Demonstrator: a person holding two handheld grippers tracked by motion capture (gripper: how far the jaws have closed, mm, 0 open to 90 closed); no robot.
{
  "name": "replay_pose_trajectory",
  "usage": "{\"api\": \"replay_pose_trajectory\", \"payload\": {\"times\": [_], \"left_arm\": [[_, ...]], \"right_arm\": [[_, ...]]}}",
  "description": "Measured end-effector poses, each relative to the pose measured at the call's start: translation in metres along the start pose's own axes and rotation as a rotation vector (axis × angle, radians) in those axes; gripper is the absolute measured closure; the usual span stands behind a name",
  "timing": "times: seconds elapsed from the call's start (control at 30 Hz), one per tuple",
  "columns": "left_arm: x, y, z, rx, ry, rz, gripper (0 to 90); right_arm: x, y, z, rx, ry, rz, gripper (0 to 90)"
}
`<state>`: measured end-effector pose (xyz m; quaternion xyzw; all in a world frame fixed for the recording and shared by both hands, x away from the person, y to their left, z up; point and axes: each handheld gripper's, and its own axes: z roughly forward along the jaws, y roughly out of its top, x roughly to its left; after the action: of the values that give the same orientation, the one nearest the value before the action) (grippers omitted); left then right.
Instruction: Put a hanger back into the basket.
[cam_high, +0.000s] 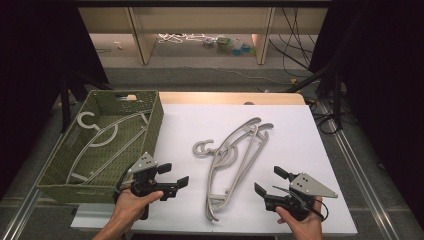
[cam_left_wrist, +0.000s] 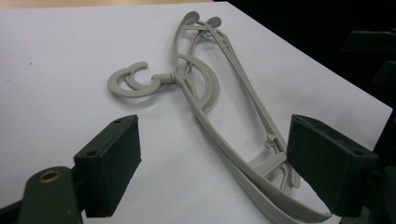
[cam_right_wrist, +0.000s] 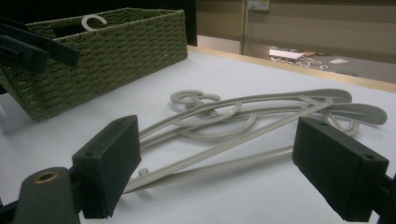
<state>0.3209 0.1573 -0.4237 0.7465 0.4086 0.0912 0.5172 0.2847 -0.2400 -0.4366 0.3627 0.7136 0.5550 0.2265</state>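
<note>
Two grey plastic hangers (cam_high: 235, 160) lie stacked and crossed in the middle of the white table (cam_high: 290, 135), hooks pointing left; they also show in the left gripper view (cam_left_wrist: 210, 98) and the right gripper view (cam_right_wrist: 243, 126). A third grey hanger (cam_high: 102, 137) rests inside the green woven basket (cam_high: 150, 130). My left gripper (cam_high: 172, 176) hovers open just left of the hangers' lower end, nothing between its jaws. On the other side, near the front edge, my right gripper (cam_high: 270, 181) is open and faces the hangers.
The green basket (cam_right_wrist: 107, 51) stands at the table's left edge, overhanging it slightly. Beyond the table lie floor, wooden shelf legs and cables (cam_high: 295, 55). Dark curtains flank both sides. Bare white table surface lies to the right of the hangers.
</note>
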Motion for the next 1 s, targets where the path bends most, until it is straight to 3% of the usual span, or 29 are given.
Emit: {"api": "replay_pose_trajectory", "payload": {"times": [0.07,0.23,0.3,0.43,0.6,0.87,1.0], "left_arm": [[-0.001,-0.001,0.001,0.0,0.004,-0.016,17.5],[0.0,0.003,0.007,0.011,-0.005,-0.023,19.0],[0.0,0.006,0.014,0.034,-0.036,-0.027,21.6],[0.001,0.015,0.035,0.096,-0.088,-0.073,22.8],[0.006,0.023,0.062,0.149,-0.106,-0.127,24.9],[0.017,0.028,0.102,0.242,-0.109,-0.164,29.0],[0.02,0.026,0.119,0.283,-0.13,-0.181,31.5]], "right_arm": [[0.0,0.001,-0.002,0.024,-0.012,-0.01,16.1],[0.002,0.001,0.0,0.015,-0.006,-0.018,16.1],[0.001,0.001,0.0,0.017,-0.015,-0.021,16.1],[0.0,0.001,-0.001,0.021,-0.008,-0.015,16.1],[0.001,0.002,-0.002,0.024,-0.007,-0.012,16.1],[0.001,0.001,-0.001,-0.002,0.003,-0.008,16.1],[0.001,0.002,-0.002,0.024,-0.001,-0.013,16.1]]}}
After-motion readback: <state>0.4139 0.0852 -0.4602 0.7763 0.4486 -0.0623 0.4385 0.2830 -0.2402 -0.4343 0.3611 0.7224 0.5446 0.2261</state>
